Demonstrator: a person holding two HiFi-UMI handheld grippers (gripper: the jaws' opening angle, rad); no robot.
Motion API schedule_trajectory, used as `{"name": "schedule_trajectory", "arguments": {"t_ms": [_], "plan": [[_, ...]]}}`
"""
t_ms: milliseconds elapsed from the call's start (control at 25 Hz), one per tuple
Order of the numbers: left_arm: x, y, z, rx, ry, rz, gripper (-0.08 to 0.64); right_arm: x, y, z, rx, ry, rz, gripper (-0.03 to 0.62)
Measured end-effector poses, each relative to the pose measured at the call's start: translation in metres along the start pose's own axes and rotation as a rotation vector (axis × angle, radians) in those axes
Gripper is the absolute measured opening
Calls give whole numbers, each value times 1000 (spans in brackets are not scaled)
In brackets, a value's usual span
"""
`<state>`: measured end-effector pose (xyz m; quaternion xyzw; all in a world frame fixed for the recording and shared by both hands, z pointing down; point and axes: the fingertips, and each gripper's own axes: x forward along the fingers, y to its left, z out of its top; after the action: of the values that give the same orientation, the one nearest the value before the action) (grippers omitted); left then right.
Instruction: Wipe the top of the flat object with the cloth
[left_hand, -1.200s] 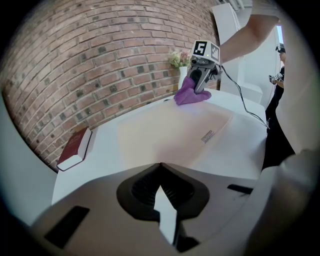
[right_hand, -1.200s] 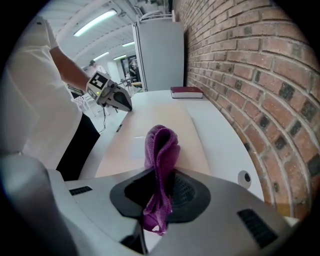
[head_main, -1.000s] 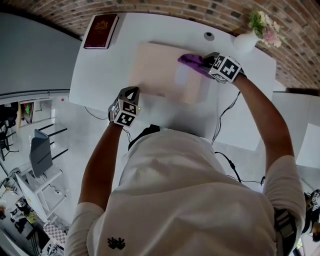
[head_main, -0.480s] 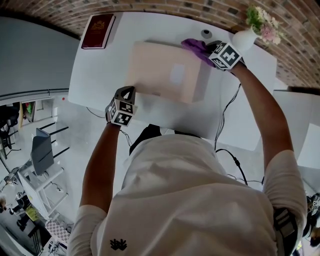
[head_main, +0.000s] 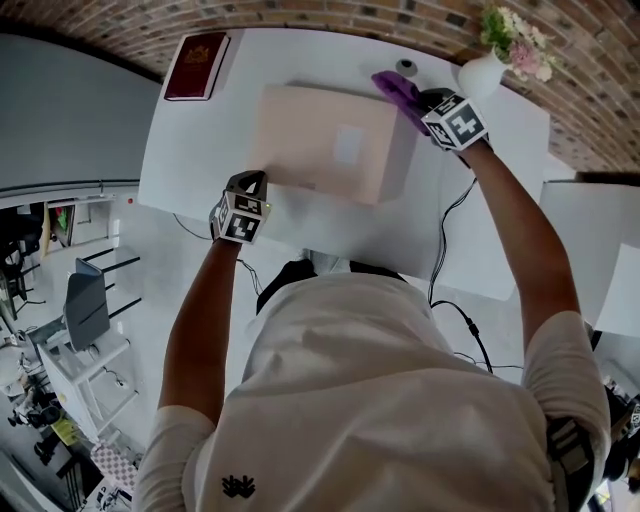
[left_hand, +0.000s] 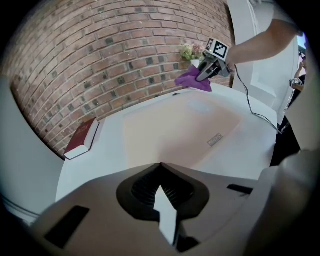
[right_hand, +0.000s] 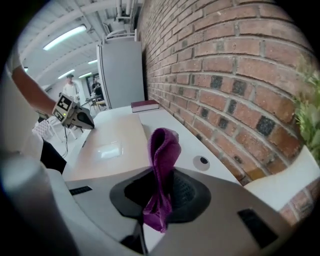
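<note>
The flat object is a pale beige board (head_main: 320, 150) lying on the white table (head_main: 200, 140). My right gripper (head_main: 425, 100) is shut on a purple cloth (head_main: 395, 90) at the board's far right corner. In the right gripper view the cloth (right_hand: 162, 150) stands up in a fold between the jaws, and the board (right_hand: 112, 145) stretches off to the left. My left gripper (head_main: 255, 180) is shut and holds nothing, at the table's near edge by the board's near left corner. The left gripper view shows the board (left_hand: 175, 132) ahead, with the cloth (left_hand: 192, 80) at its far end.
A dark red book (head_main: 200, 62) lies at the table's far left corner. A white vase with flowers (head_main: 482, 70) stands at the far right by the brick wall, and a round cable hole (head_main: 405, 67) sits just beyond the cloth. Cables (head_main: 450, 230) hang off the near right edge.
My right gripper has carried the cloth from the board's right part out to its far right corner, toward the wall. The left gripper has barely shifted.
</note>
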<state>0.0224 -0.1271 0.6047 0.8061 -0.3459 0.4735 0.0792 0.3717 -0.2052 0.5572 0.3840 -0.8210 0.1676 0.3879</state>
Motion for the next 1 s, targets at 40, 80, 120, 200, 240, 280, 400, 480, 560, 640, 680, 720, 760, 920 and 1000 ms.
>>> {"name": "schedule_trajectory", "arguments": {"t_ms": [40, 80, 120, 200, 240, 280, 400, 480, 560, 640, 680, 720, 760, 920, 1000], "plan": [[-1, 0, -1, -18, -3, -9, 23, -9, 7, -2, 22, -17, -4, 78], [-2, 0, -2, -38, -6, -21, 23, -18, 15, -4, 42, -32, -7, 78], [-4, 0, -2, -59, -12, -34, 23, -27, 24, -8, 67, -49, -11, 78], [-9, 1, 0, -95, -26, -60, 23, -44, 44, -15, 135, -89, -17, 78], [-11, 2, -1, -109, -32, -72, 24, -52, 56, -20, 176, -111, -20, 78], [-12, 2, -2, -117, -38, -82, 25, -58, 68, -24, 217, -133, -22, 78], [-19, 3, -1, -113, -83, -111, 25, -74, 112, -37, 332, -216, -24, 78], [-30, 6, 2, -112, -138, -134, 25, -82, 145, -43, 400, -271, -34, 78], [-45, 9, 2, -121, -196, -169, 25, -88, 177, -47, 448, -308, -59, 78], [-63, 13, 1, -143, -252, -218, 25, -92, 204, -46, 481, -332, -91, 78], [-74, 15, -1, -155, -278, -247, 25, -94, 218, -44, 492, -339, -108, 78], [-85, 16, -5, -163, -300, -275, 25, -96, 231, -41, 503, -345, -123, 78], [-97, 18, -10, -167, -318, -301, 25, -98, 246, -37, 515, -350, -135, 78], [-142, 20, -37, -170, -372, -389, 23, -101, 305, -22, 521, -350, -164, 78], [-164, 22, -51, -186, -400, -429, 23, -101, 332, -14, 514, -347, -175, 78]]}}
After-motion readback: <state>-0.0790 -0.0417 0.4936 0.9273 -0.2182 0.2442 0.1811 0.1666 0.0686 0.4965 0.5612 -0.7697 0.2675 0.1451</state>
